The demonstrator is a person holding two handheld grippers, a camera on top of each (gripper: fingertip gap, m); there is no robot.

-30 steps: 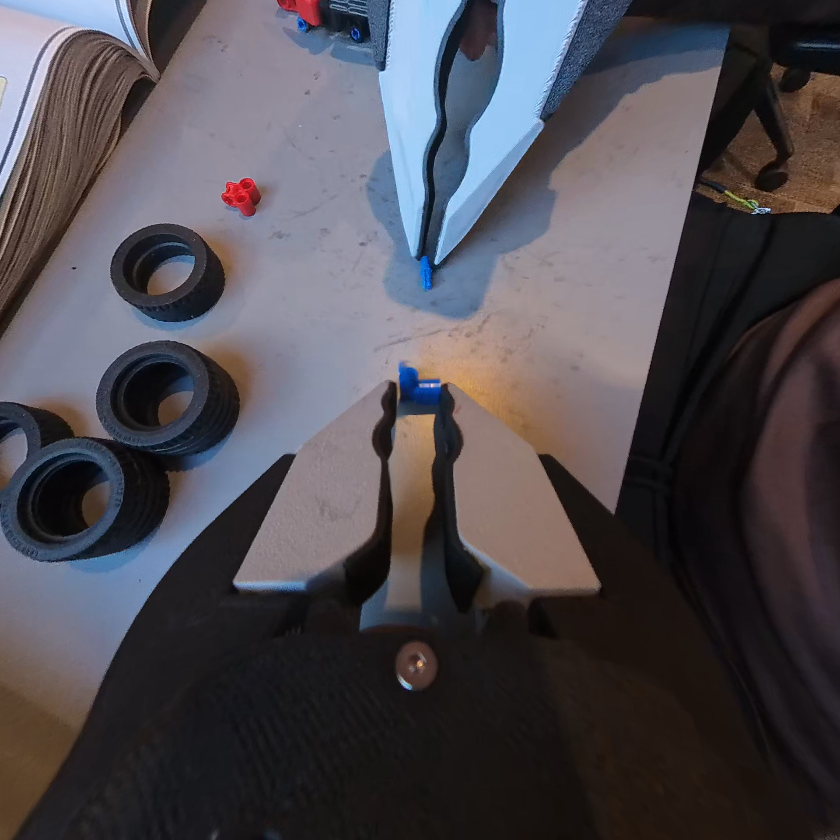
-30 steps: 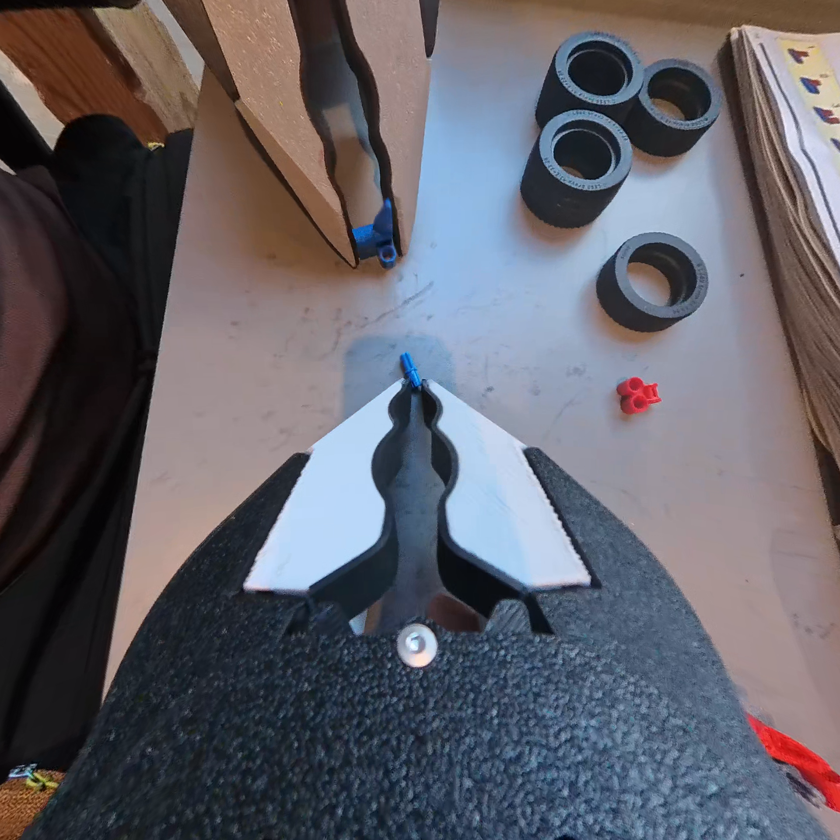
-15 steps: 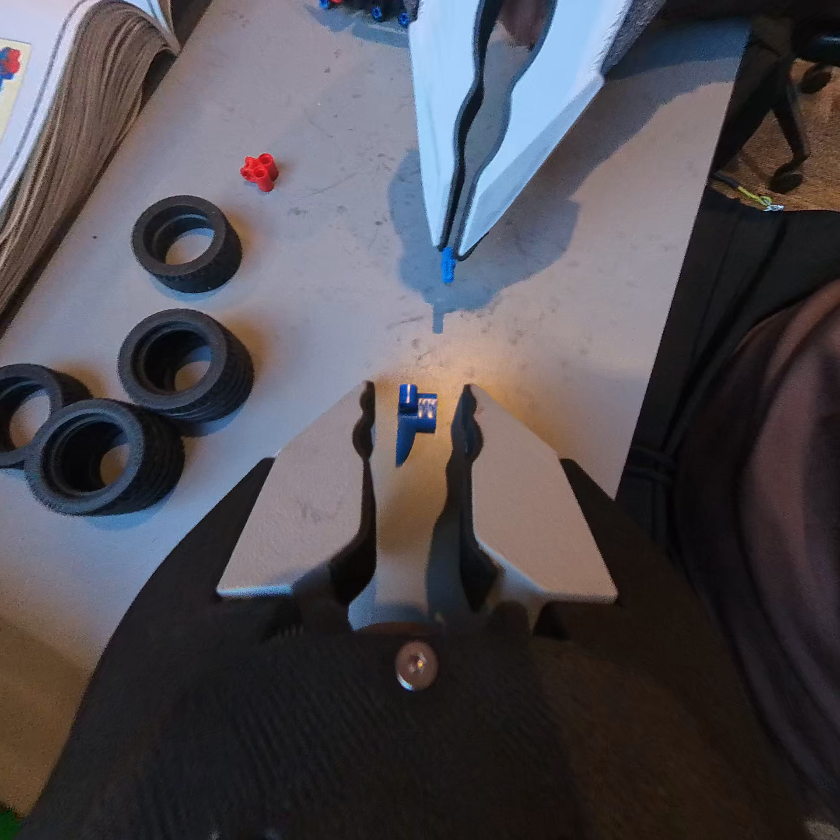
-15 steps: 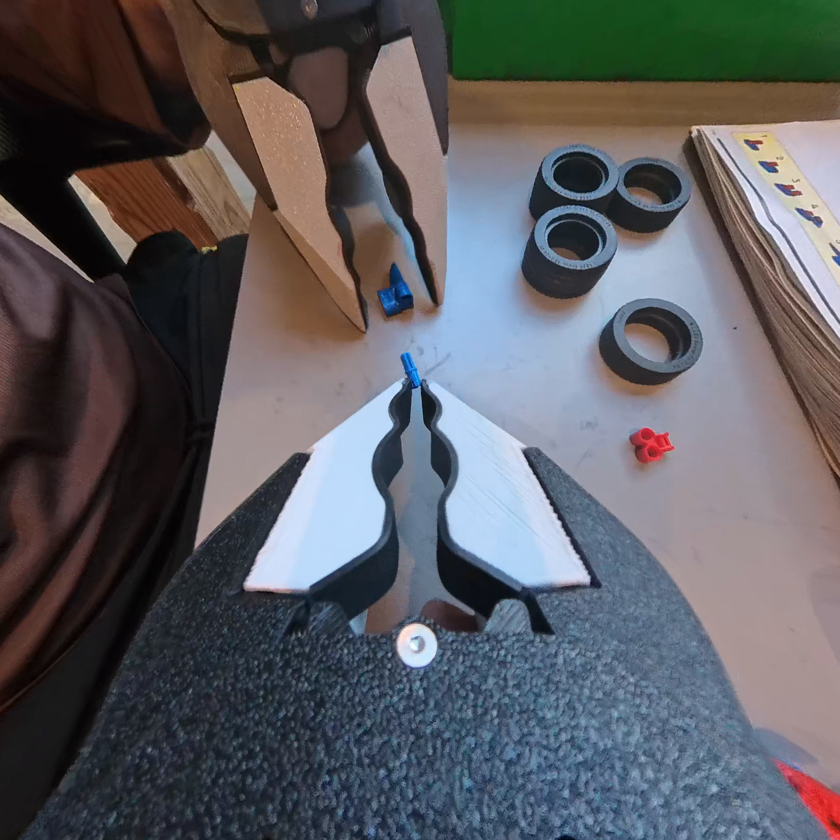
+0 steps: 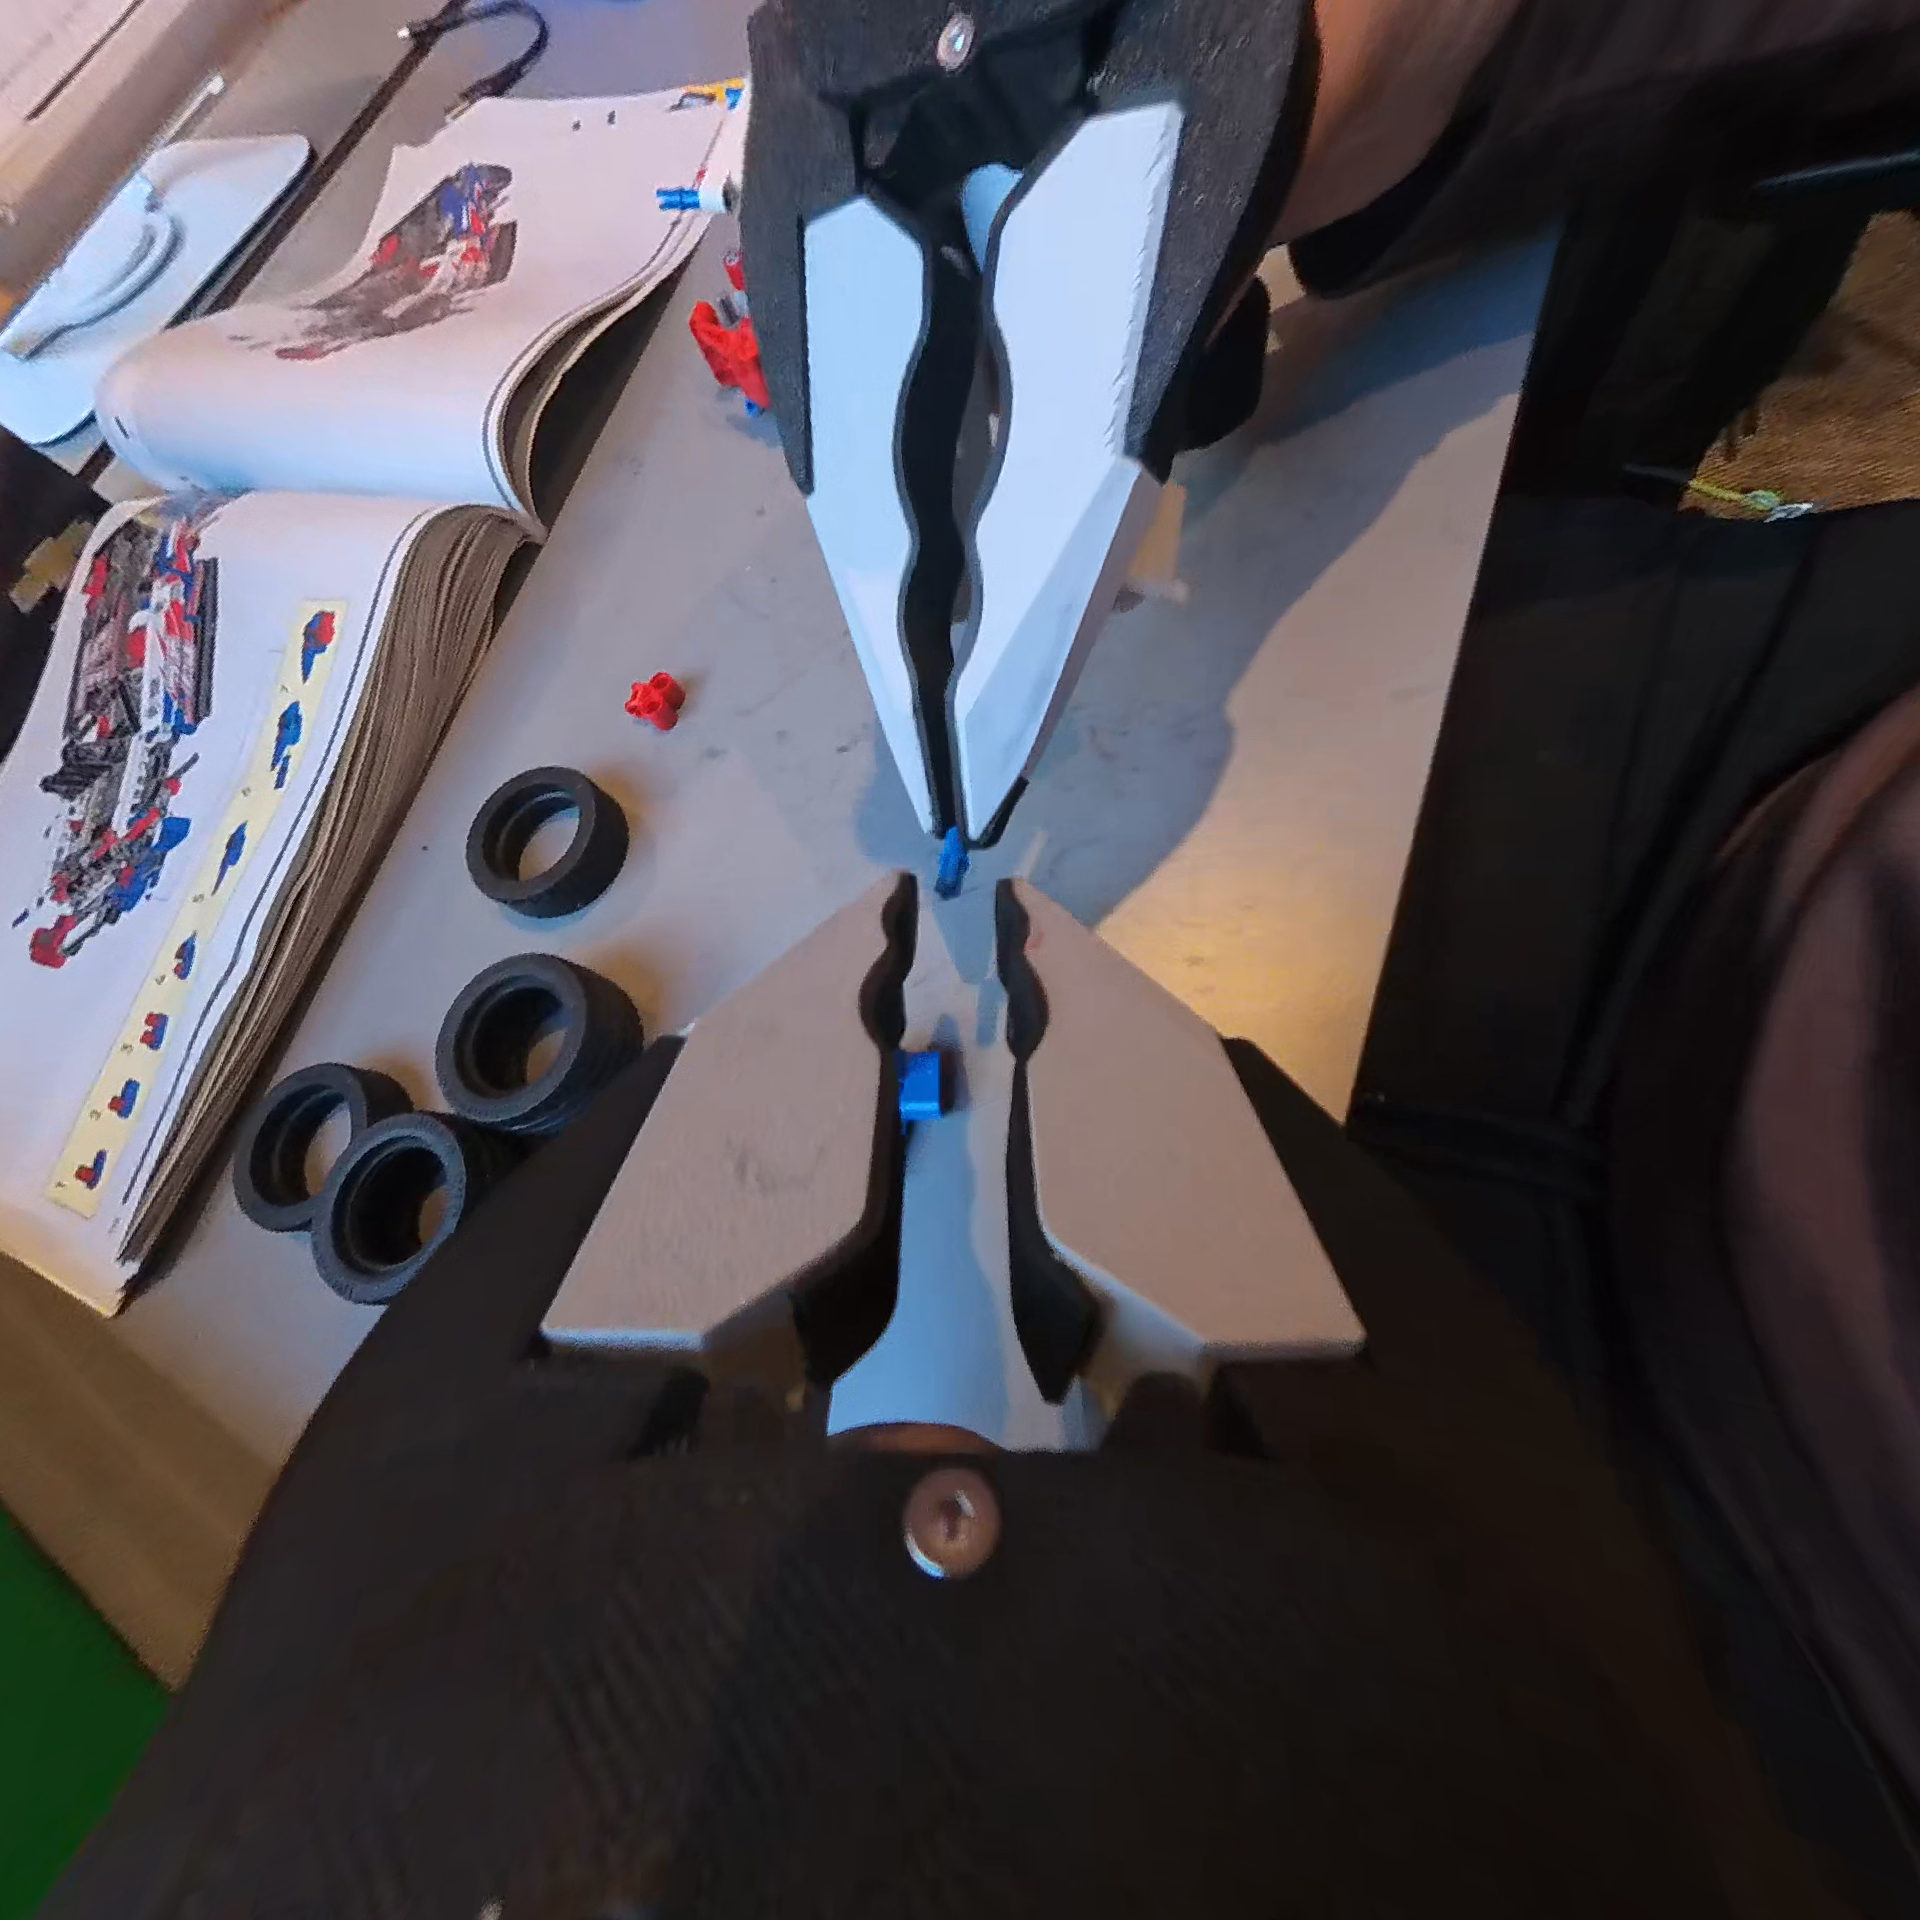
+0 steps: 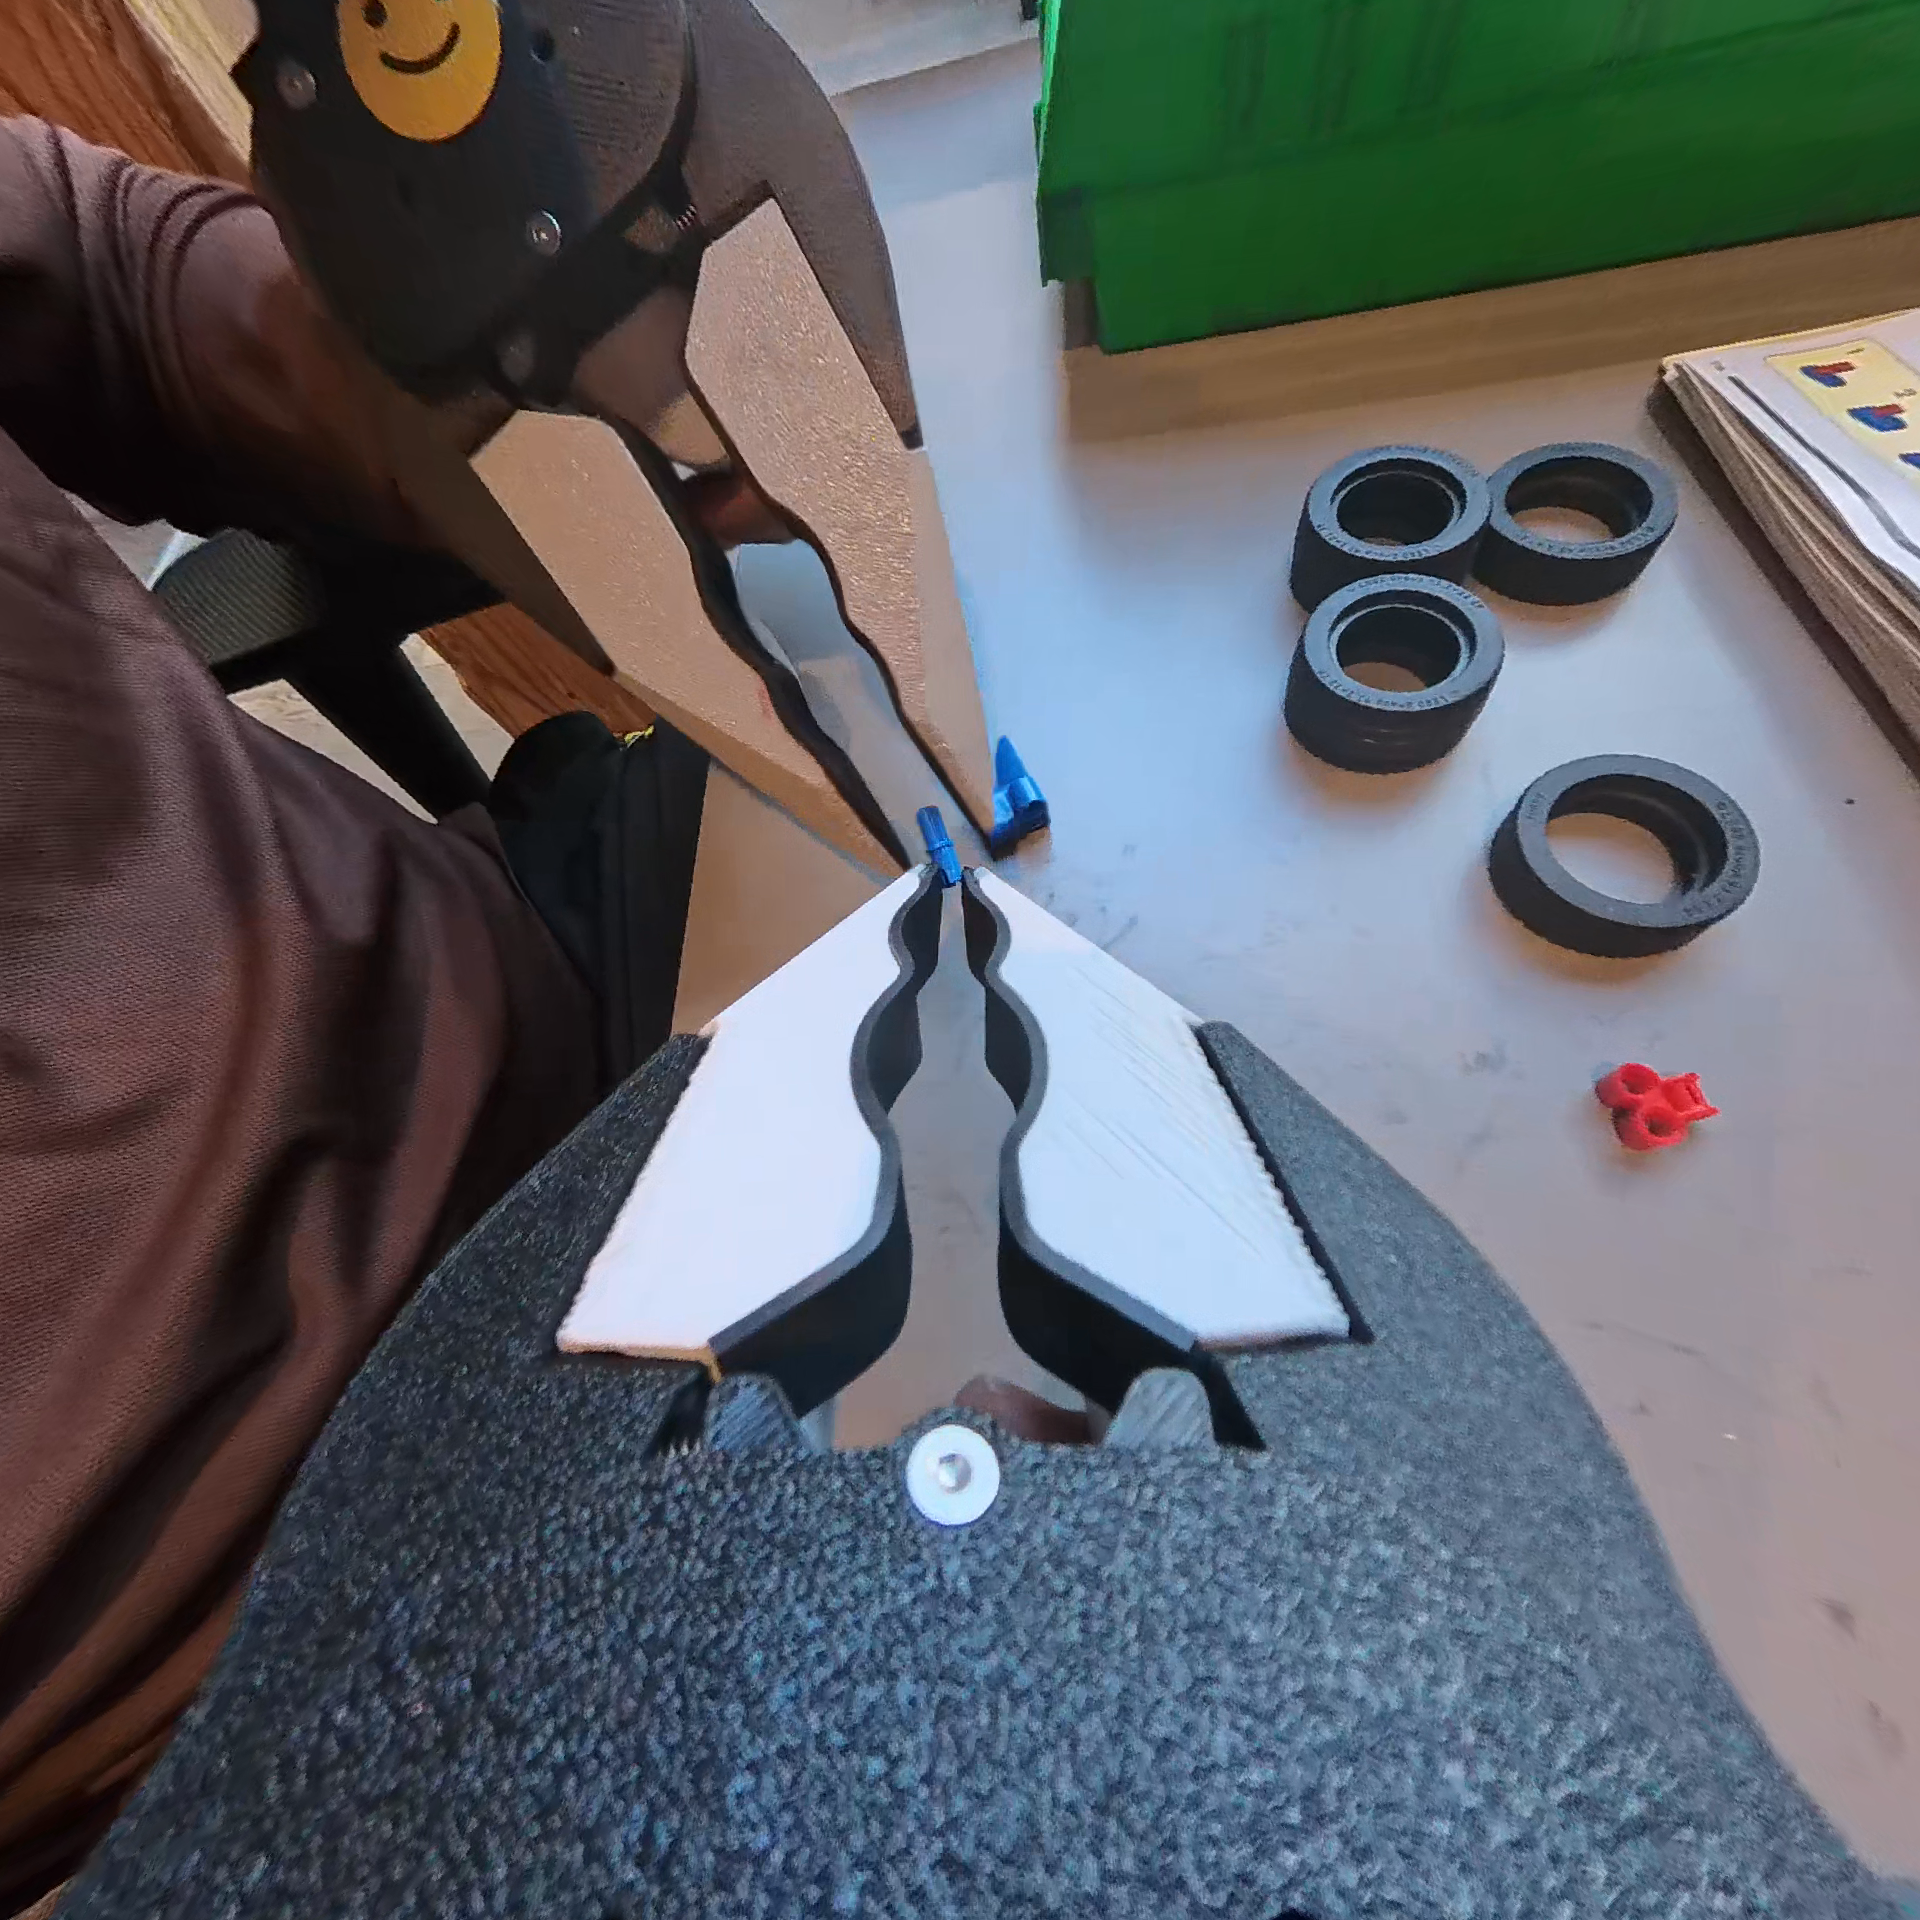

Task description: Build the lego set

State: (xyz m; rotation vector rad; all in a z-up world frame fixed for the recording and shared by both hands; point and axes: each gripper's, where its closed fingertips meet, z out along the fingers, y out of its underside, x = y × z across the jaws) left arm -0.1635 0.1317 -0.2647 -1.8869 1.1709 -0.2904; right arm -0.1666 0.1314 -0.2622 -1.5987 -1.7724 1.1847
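left tool [image 5: 951, 914]: jaws apart, holding nothing; blue connector piece [image 5: 921, 1083] lying loose on the surface [image 5: 1247, 831], seen between the fingers in the left wrist view, off to one side of the tips in the right wrist view [image 6: 1013, 805].
right tool [image 6: 945, 878]: pinched narrow on a small blue pin [image 6: 935, 836]; only the very tips gripping, most of the pin sticking out past them.
pin position: tip near the left tool's fingertips and the connector, not touching the connector as far as visible.
likely step: mating pin into connector; connector unheld at present.
risk 1: pushing pin into an unheld connector, piece likely to skate across the smooth surface instead of seating.
risk 2: tip-only grip on pin, sideways load likely to twist or pop it out; tiny, round, apt to roll off the nearby surface edge.
risk 3: connector lying on its side, hole orientation hard to read from here; closing on the wrong faces could block the hole or flip the piece.
risk 4: two tools nose to nose, tips nearly meeting; collision could knock pin loose.
black tyres [image 5: 540, 857]: four, grouped near the open instruction book [image 5: 208, 831], well apart from the action; no hazard.
red piece [image 5: 655, 701]: loose on surface, beside the tyres, clear of both tools.
other build parts: red cluster [image 5: 727, 343] partly hidden behind right tool; details unreadable.
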